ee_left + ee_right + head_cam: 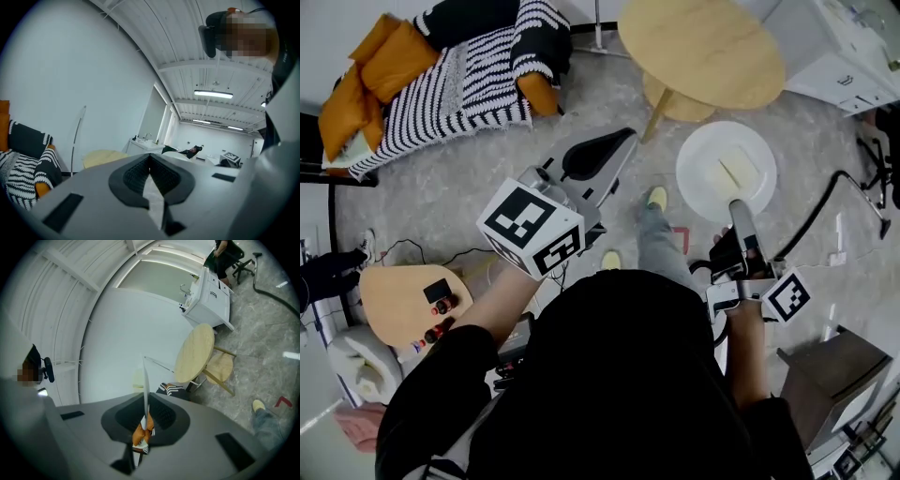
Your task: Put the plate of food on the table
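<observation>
In the head view a white plate [712, 155] carrying a pale slab of food [739, 172] hangs above the floor, just short of the round wooden table [703, 47]. My right gripper [736, 204] is shut on the plate's near rim. The right gripper view shows that plate [146, 380] edge-on as a thin white line pinched between the jaws of the right gripper [145, 401], with the table [194, 352] ahead. My left gripper [619, 142] hovers left of the plate, jaws together and nothing in them. In its own view the left gripper [150, 159] points level towards the table [101, 157].
A sofa with a striped blanket [469, 75] and orange cushions [384, 66] stands at the far left. A low stool [675, 103] sits under the table. A small wooden side table [398, 300] is near left, a white cabinet [844, 47] far right, a black hose [825, 202] on the floor.
</observation>
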